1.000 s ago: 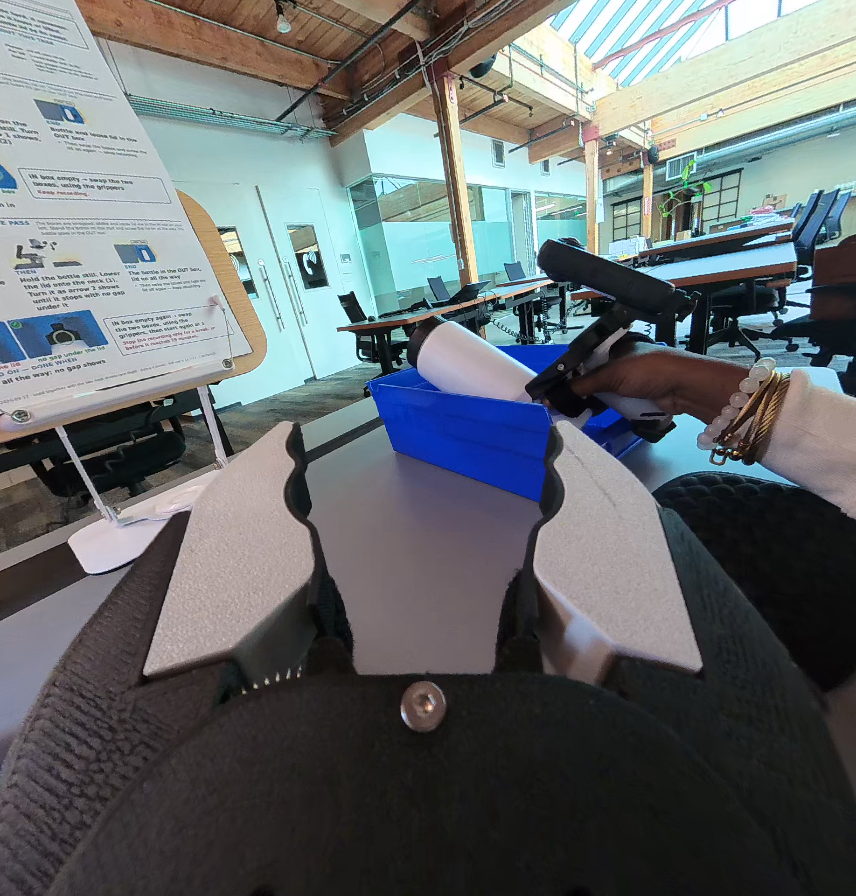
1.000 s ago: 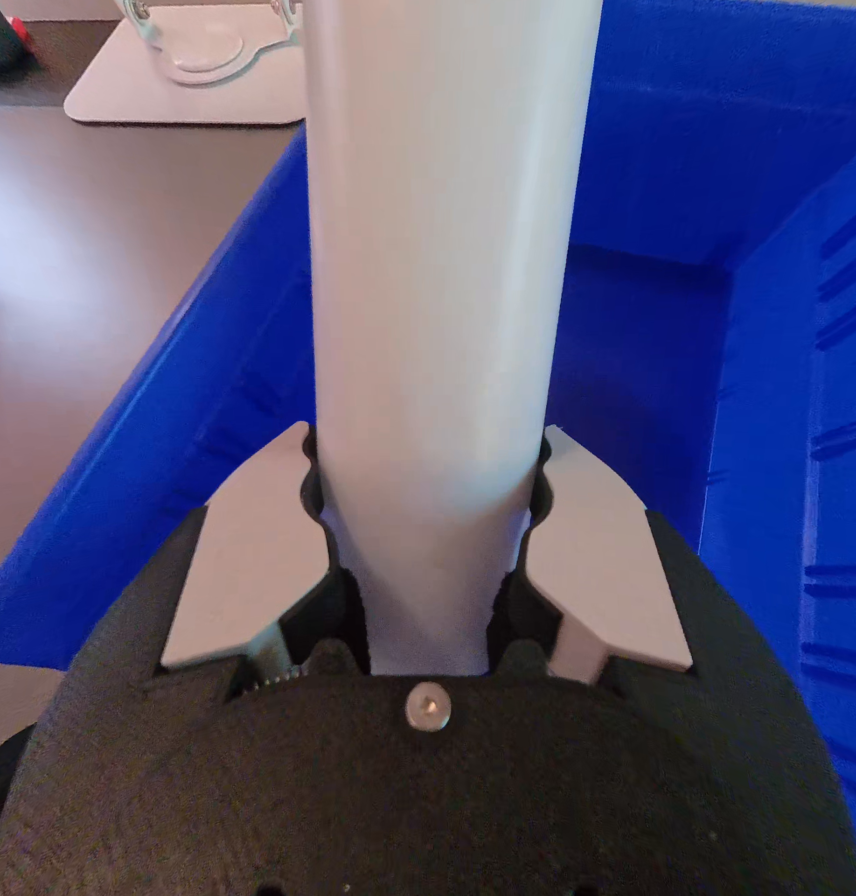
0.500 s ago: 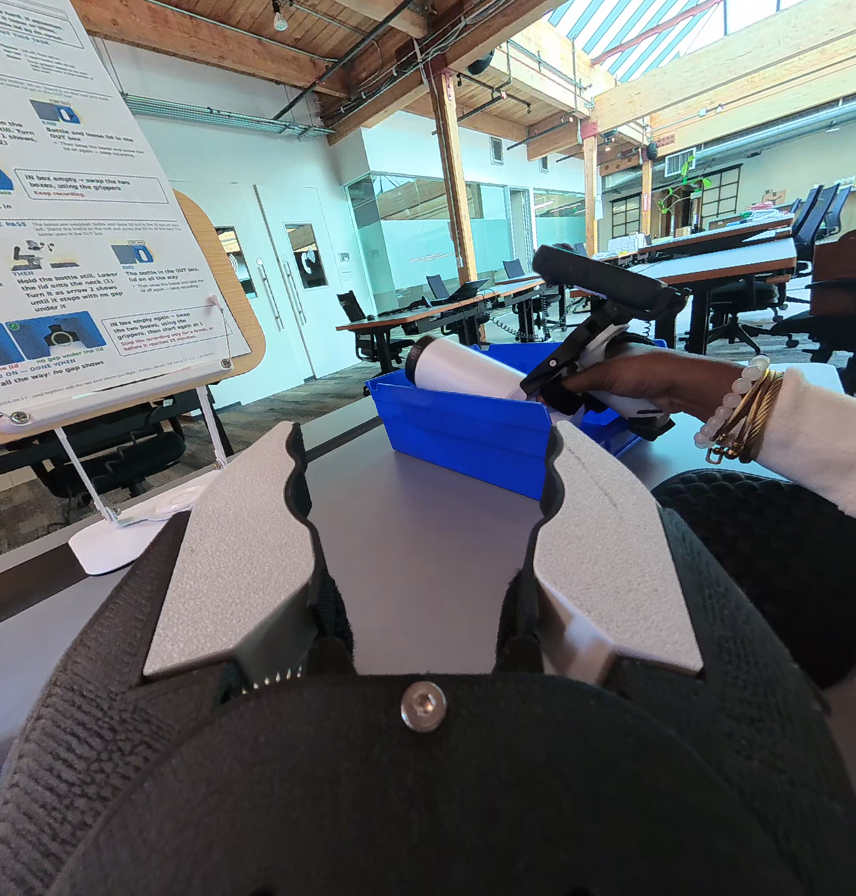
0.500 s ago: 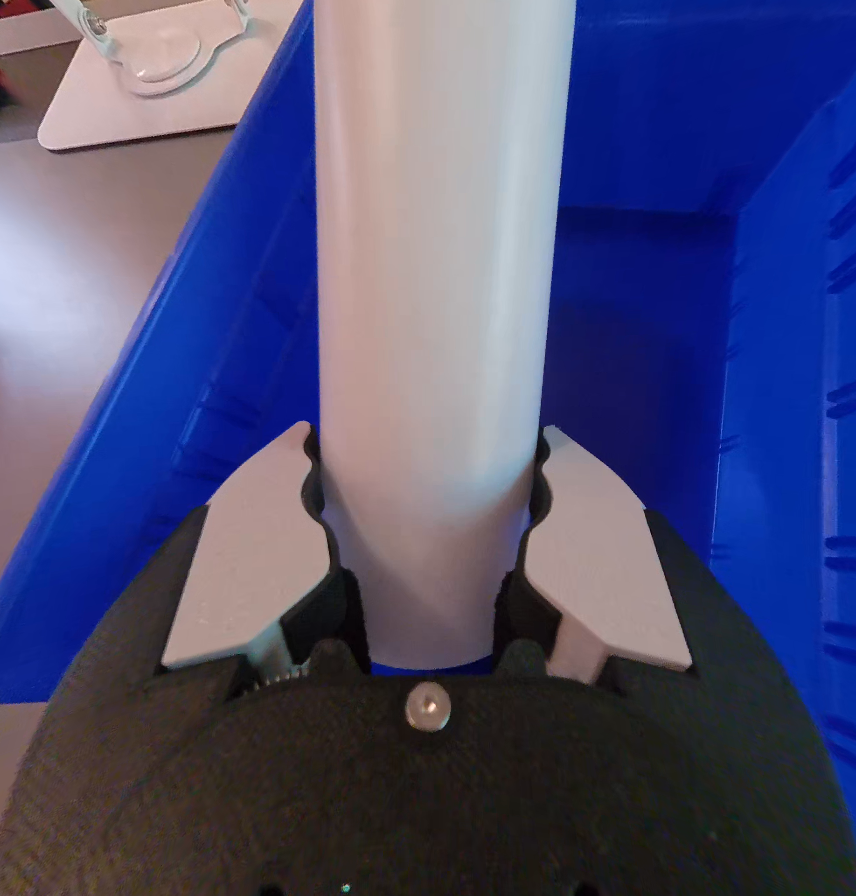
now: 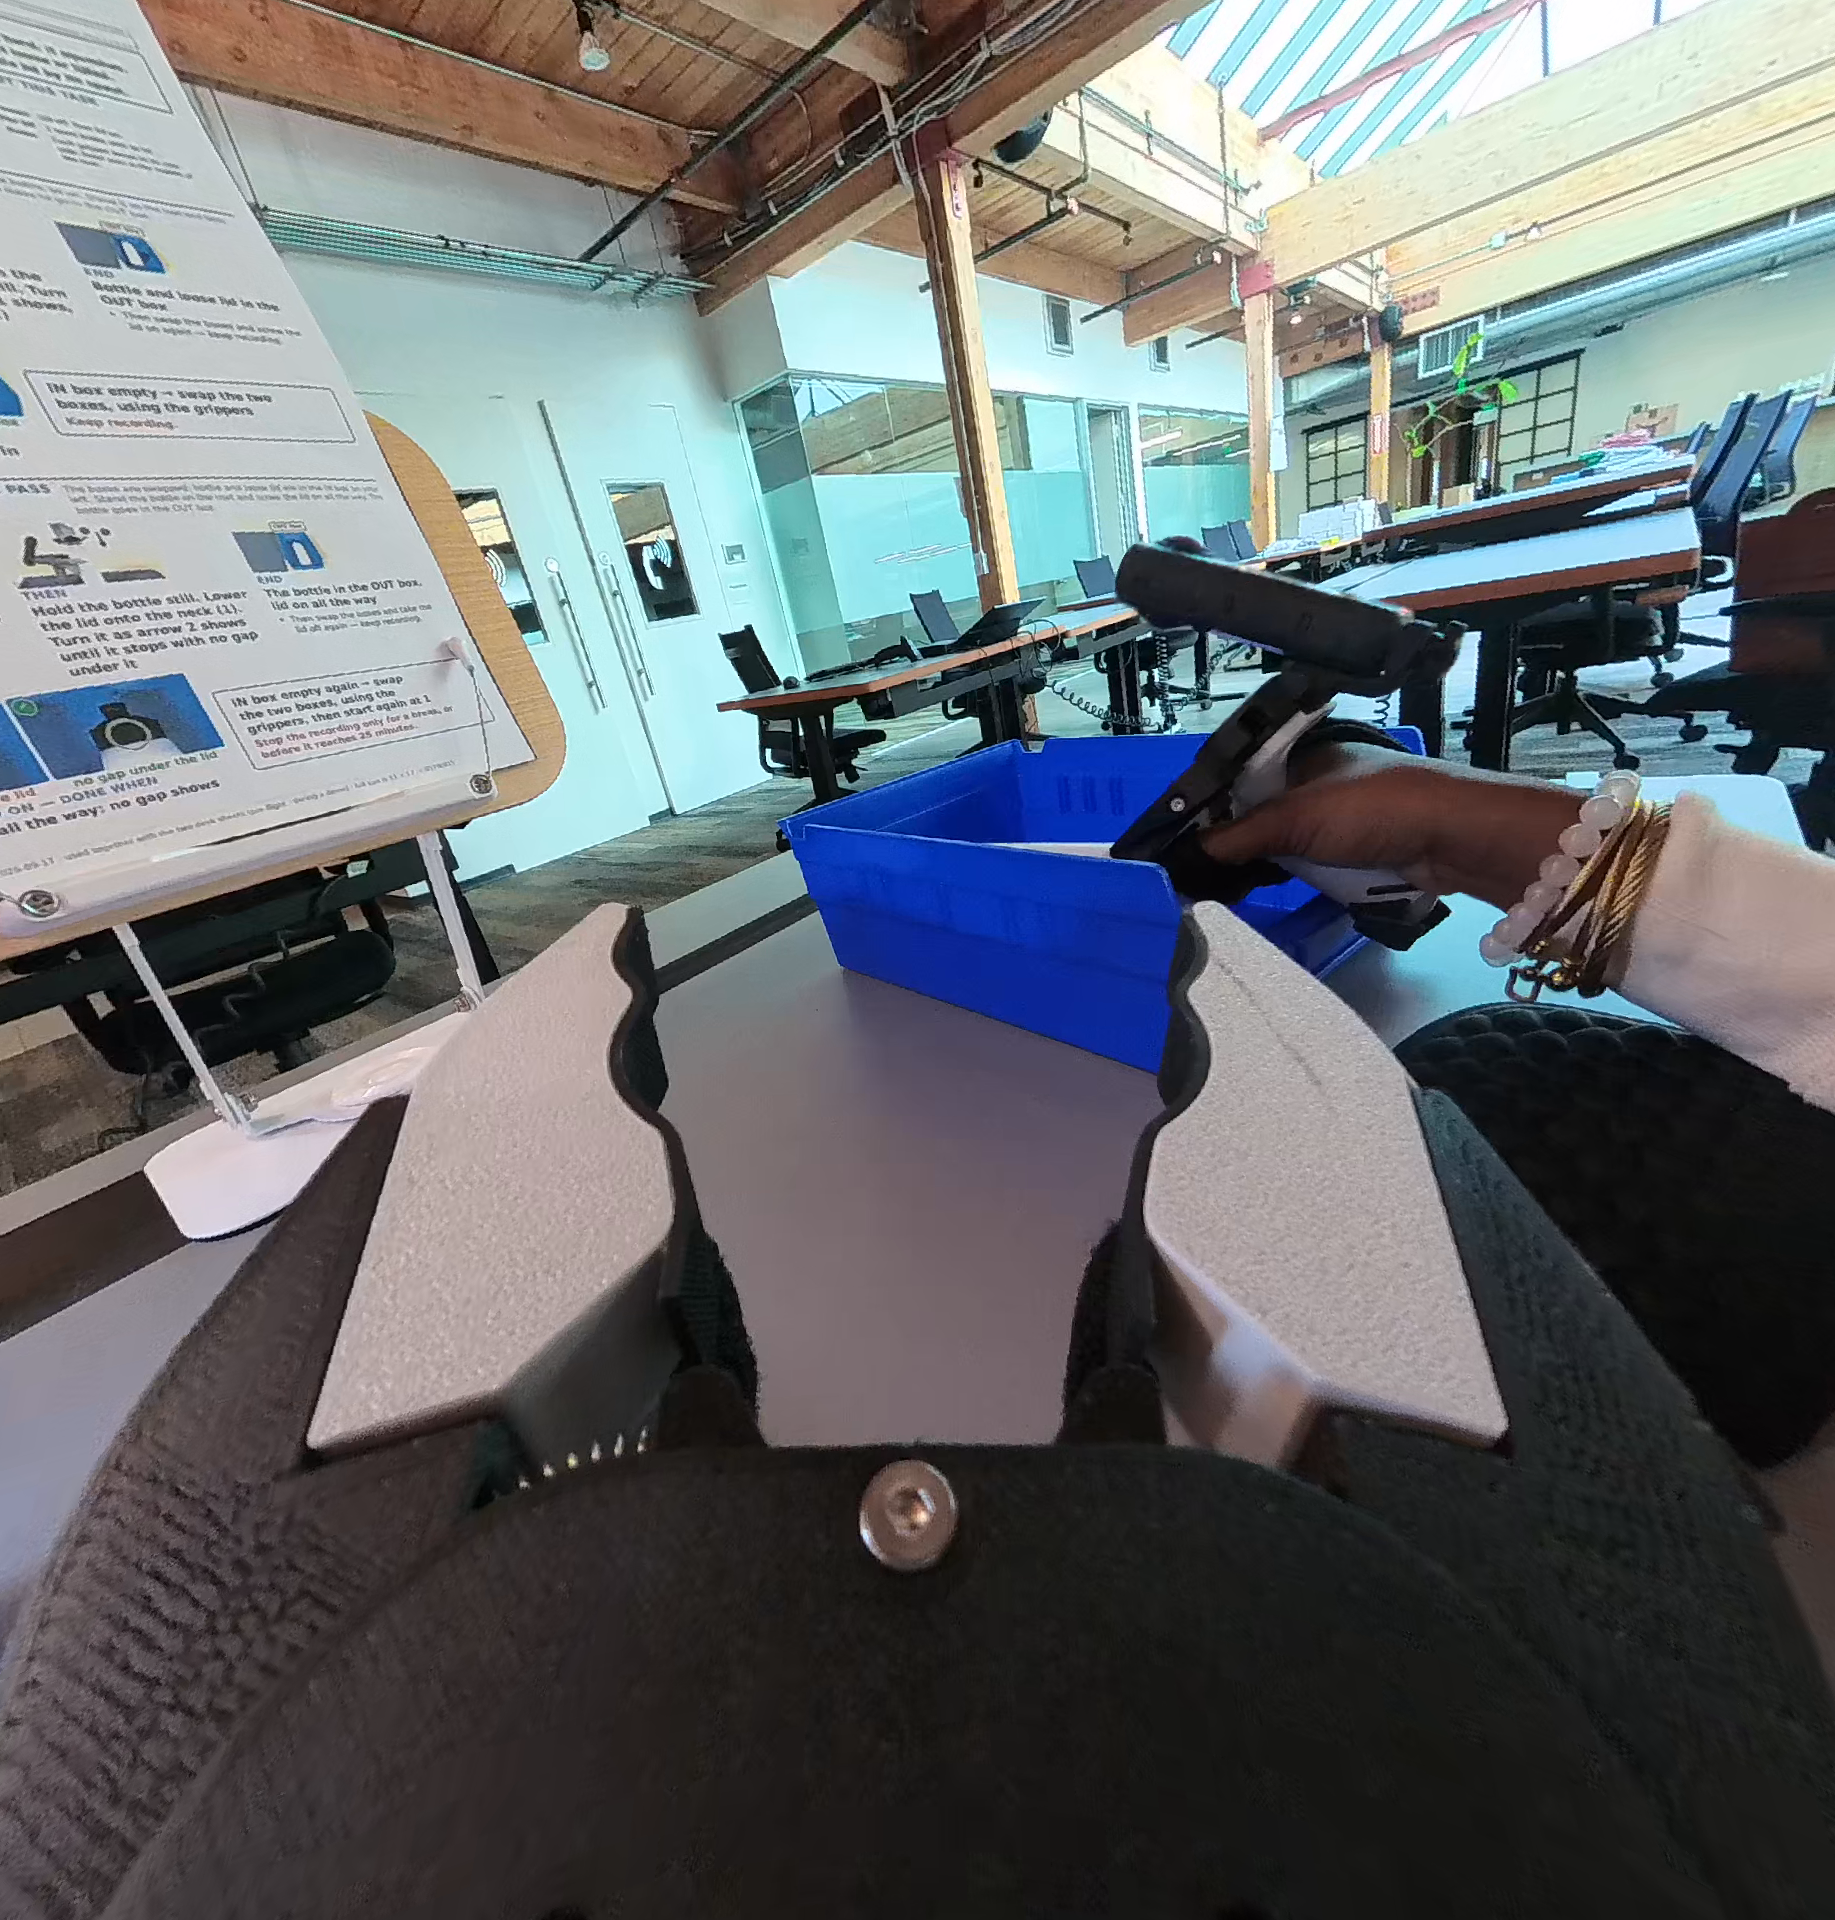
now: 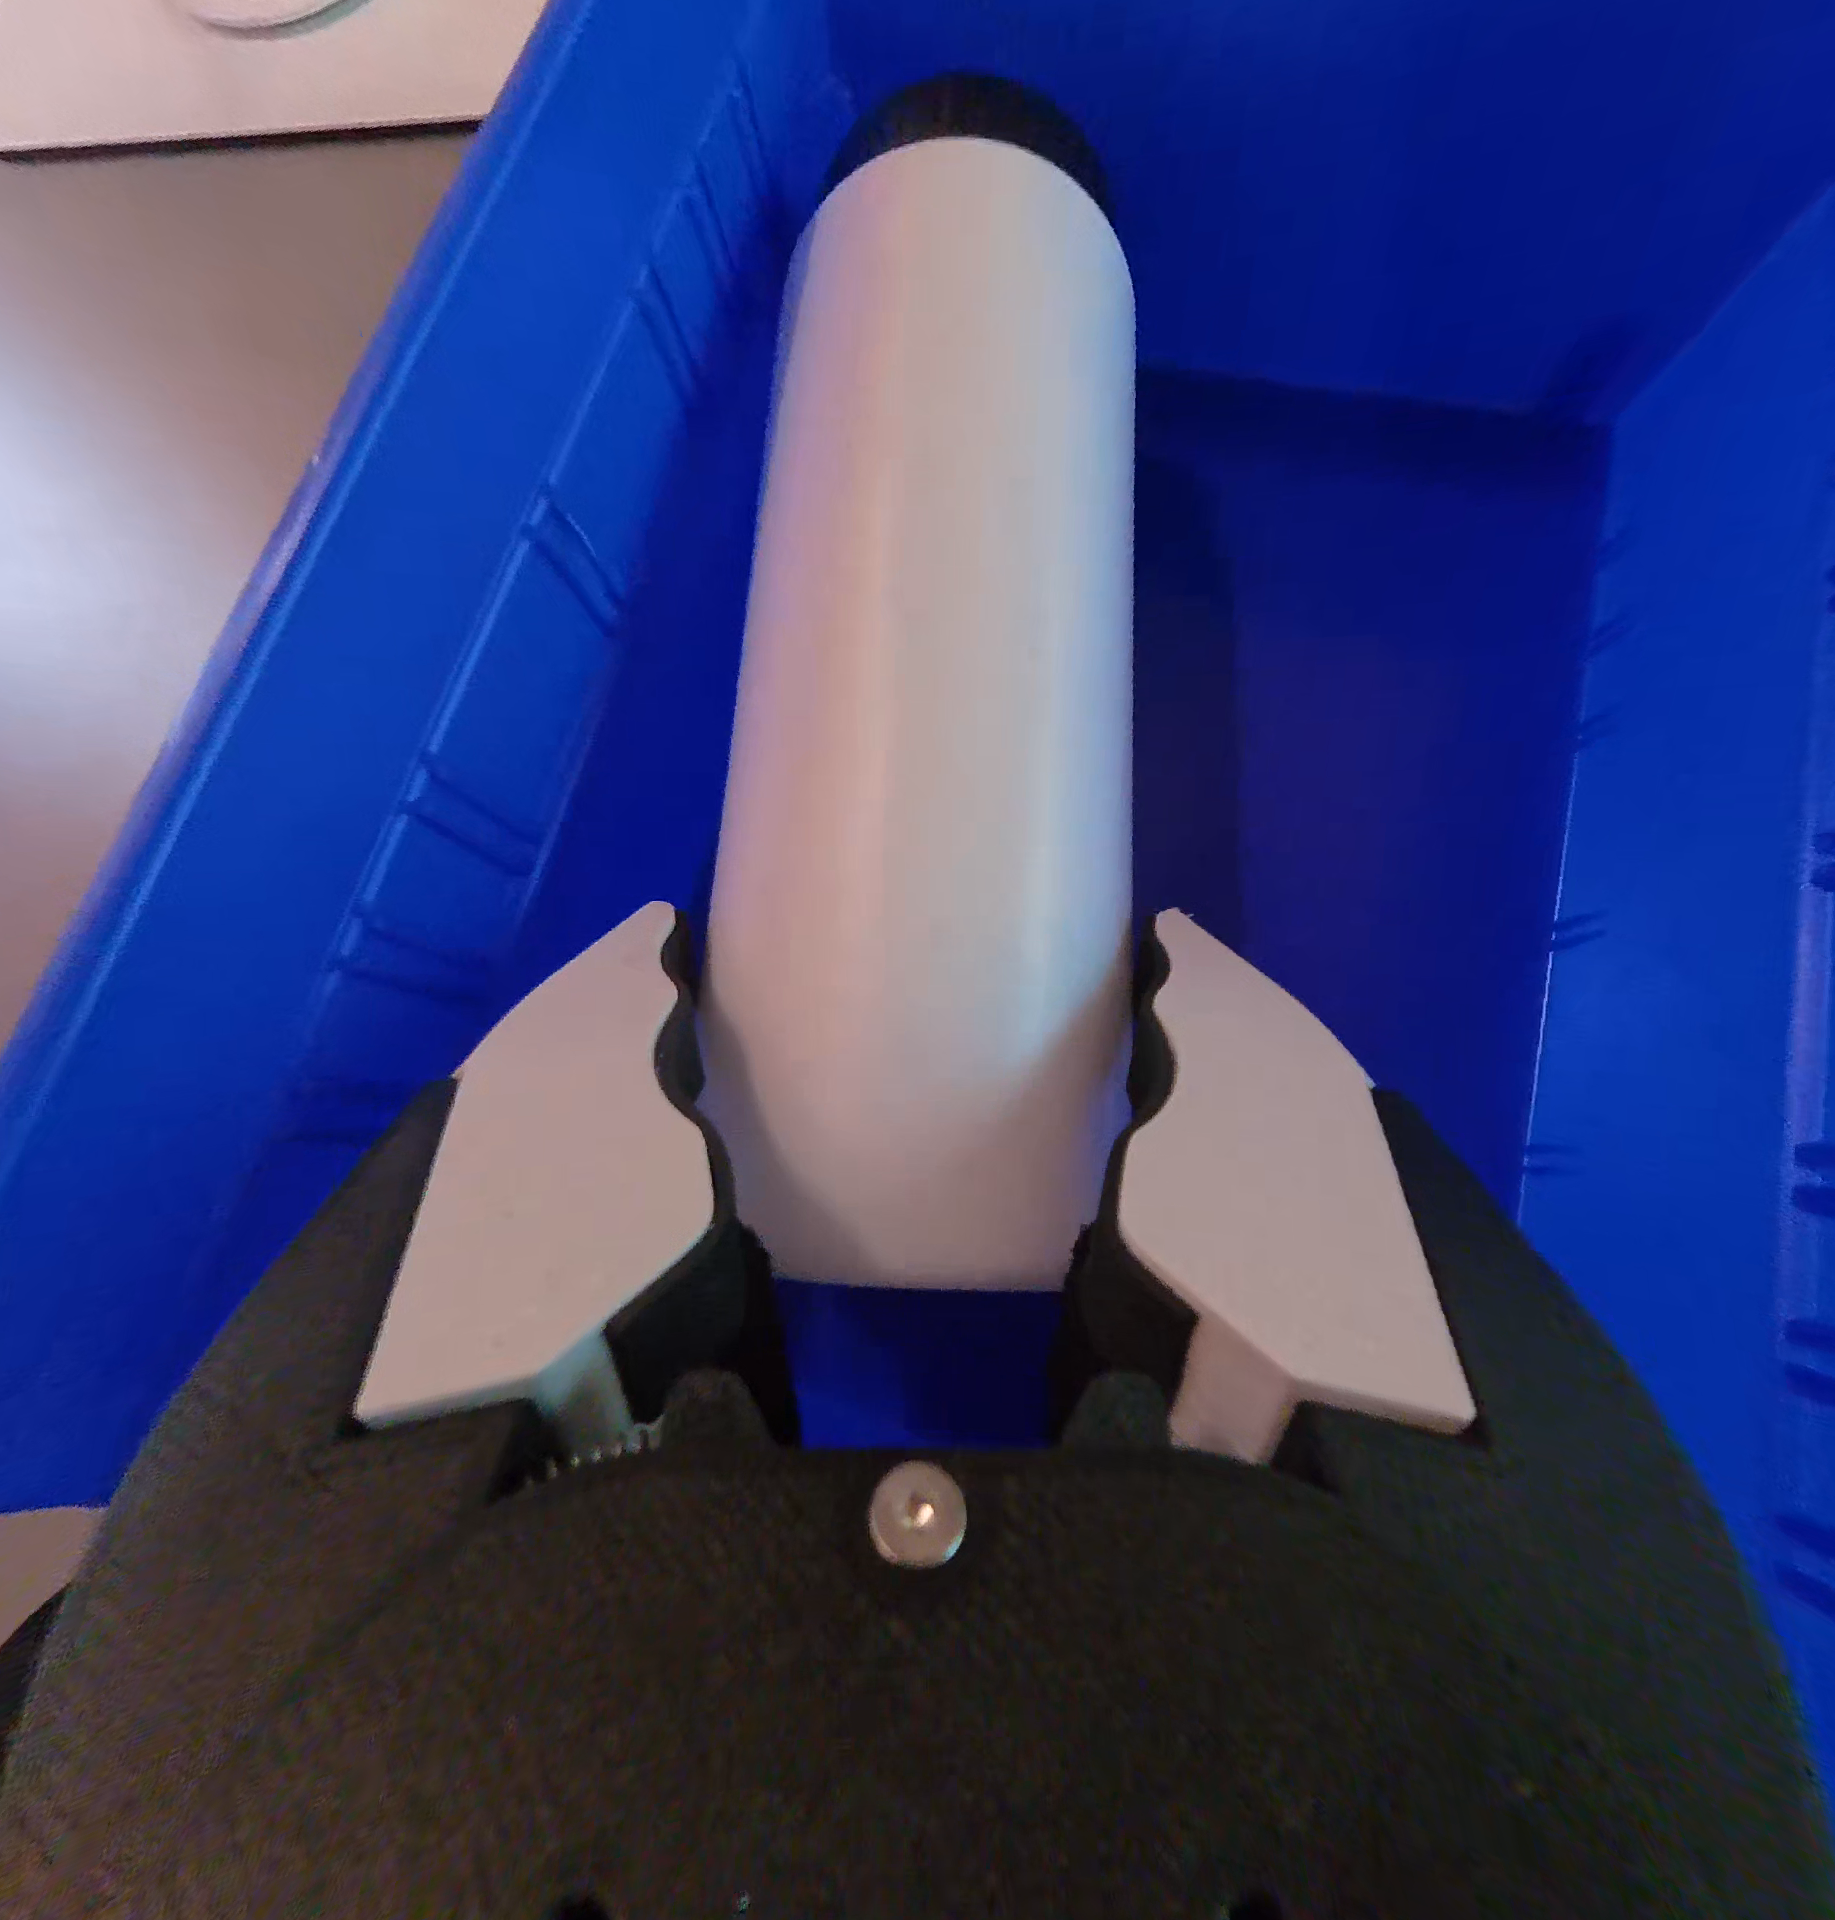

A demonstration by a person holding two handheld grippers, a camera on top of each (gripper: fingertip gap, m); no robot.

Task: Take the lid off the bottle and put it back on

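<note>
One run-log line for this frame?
right tool: shut on bottle | bottle: lying in blue bin, lid on | left tool: open, empty

The bottle (image 6: 934, 665) is being kept in the bin (image 5: 996, 935), on the tabletop (image 5: 892, 1195), right of the stand (image 5: 217, 1164).

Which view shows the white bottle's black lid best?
Right wrist view: the black lid caps the white cylindrical bottle lying in the blue plastic bin. Left wrist view shows only a white sliver behind the bin wall.

Blue plastic bin (image 5: 975, 925) on a grey table (image 5: 892, 1195), instruction sheet on a stand (image 5: 206, 582) at left, office desks w/ chairs (image 5: 892, 675) in bg.
</note>
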